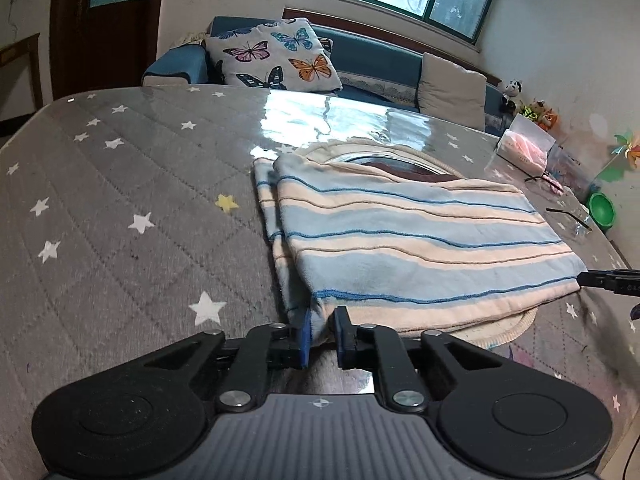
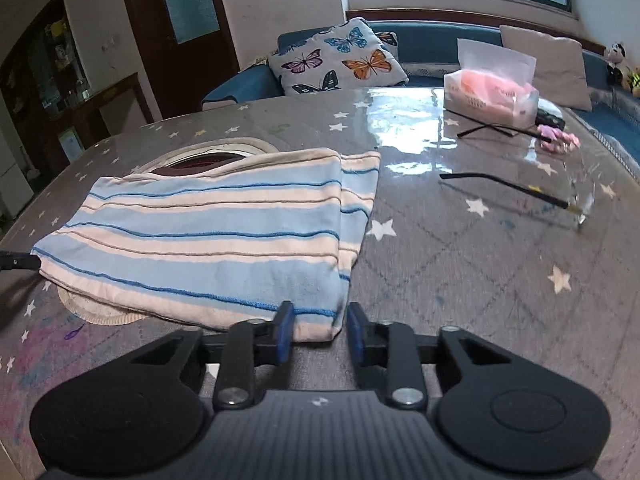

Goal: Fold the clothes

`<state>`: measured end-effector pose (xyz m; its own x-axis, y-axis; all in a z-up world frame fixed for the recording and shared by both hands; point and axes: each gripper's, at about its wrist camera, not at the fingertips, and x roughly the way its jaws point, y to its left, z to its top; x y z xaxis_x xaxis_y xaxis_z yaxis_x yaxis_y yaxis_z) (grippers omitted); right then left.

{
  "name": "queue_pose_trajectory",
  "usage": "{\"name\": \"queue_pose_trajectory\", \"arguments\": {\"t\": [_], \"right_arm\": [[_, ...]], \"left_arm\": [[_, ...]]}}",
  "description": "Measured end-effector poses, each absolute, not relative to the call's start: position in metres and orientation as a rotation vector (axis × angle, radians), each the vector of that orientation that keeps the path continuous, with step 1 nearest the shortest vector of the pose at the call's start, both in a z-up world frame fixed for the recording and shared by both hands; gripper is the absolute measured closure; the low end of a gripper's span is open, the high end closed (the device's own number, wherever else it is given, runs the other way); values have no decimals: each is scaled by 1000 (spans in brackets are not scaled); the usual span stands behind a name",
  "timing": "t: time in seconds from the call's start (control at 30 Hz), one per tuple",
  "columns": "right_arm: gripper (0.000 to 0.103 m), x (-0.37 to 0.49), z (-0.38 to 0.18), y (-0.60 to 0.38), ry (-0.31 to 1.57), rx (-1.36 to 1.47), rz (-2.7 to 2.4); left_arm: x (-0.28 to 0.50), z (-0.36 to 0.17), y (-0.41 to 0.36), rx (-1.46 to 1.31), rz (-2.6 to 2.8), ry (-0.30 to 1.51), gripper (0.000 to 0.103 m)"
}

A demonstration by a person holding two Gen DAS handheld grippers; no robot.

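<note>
Left gripper [image 1: 322,330]: angled down, pinching near left corner of striped garment [image 1: 400,240].
Right gripper [image 2: 318,330]: angled down, jaws narrow around near right corner, grip uncertain.
Table [image 1: 120,200]: under garment.

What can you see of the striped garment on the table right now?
The striped garment is soft knit fabric in pale blue and cream bands with thin darker blue and tan lines. It lies folded flat on the star-patterned table, partly covering a round cream mat, with a narrower folded layer showing along one side. The left hand-held gripper pinches its near left corner. The right hand-held gripper straddles the near right corner, with a gap visible at one pad.
</note>
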<state>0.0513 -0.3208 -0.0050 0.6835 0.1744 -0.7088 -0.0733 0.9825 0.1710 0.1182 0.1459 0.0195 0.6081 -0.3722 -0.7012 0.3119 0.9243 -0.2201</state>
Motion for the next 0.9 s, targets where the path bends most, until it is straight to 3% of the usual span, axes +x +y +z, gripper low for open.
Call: {"name": "queue_pose_trajectory", "arguments": {"t": [0.2, 0.3, 0.37, 0.77, 0.9], "right_arm": [[80, 55, -8, -323, 805, 140, 136], [93, 54, -8, -321, 807, 143, 148], [95, 51, -5, -321, 801, 142, 147], [96, -12, 10, -330, 869, 82, 140], [91, -29, 10, -326, 902, 36, 128]], "left_arm": [[116, 21, 145, -67, -396, 824, 91], [112, 22, 145, -67, -399, 821, 95], [108, 23, 145, -77, -399, 822, 96], [30, 19, 144, -41, -461, 917, 96], [20, 29, 149, -24, -433, 899, 91]]}}
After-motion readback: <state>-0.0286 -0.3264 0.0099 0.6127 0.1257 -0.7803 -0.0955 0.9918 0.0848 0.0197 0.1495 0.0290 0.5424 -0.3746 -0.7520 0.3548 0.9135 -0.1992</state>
